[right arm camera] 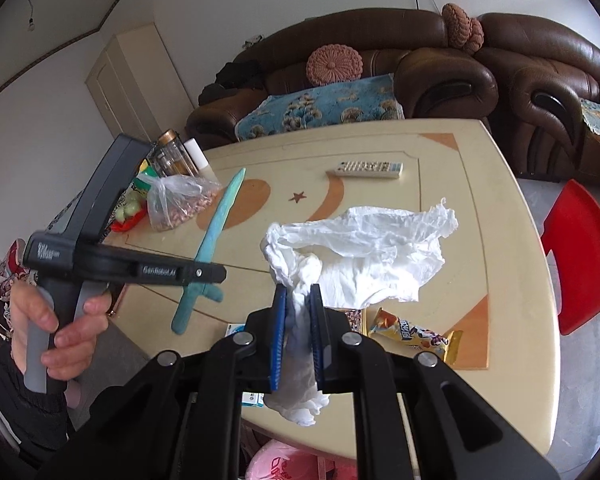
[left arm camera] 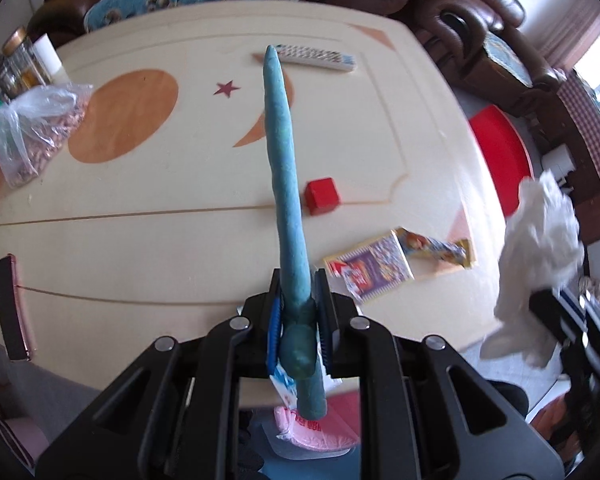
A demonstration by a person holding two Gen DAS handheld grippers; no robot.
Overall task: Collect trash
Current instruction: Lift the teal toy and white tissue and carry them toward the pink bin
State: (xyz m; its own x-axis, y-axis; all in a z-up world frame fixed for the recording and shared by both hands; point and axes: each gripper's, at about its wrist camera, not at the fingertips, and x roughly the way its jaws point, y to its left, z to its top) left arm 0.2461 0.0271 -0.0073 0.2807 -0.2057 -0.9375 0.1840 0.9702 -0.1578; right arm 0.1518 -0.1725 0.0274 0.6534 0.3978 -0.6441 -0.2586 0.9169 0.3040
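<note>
**Both tongs lifted trash above the counter**

The left tongs (left arm camera: pixel 300 312) were clamped on a long blue-green strip (left arm camera: pixel 284 168), raised over the counter (left arm camera: pixel 180 184). The right tongs (right arm camera: pixel 298 320) pinched crumpled white tissue (right arm camera: pixel 364 248). Only the left view showed the red cube (left arm camera: pixel 322 196), just beside the strip; only the right view showed the person's hand (right arm camera: pixel 60 320).
</note>
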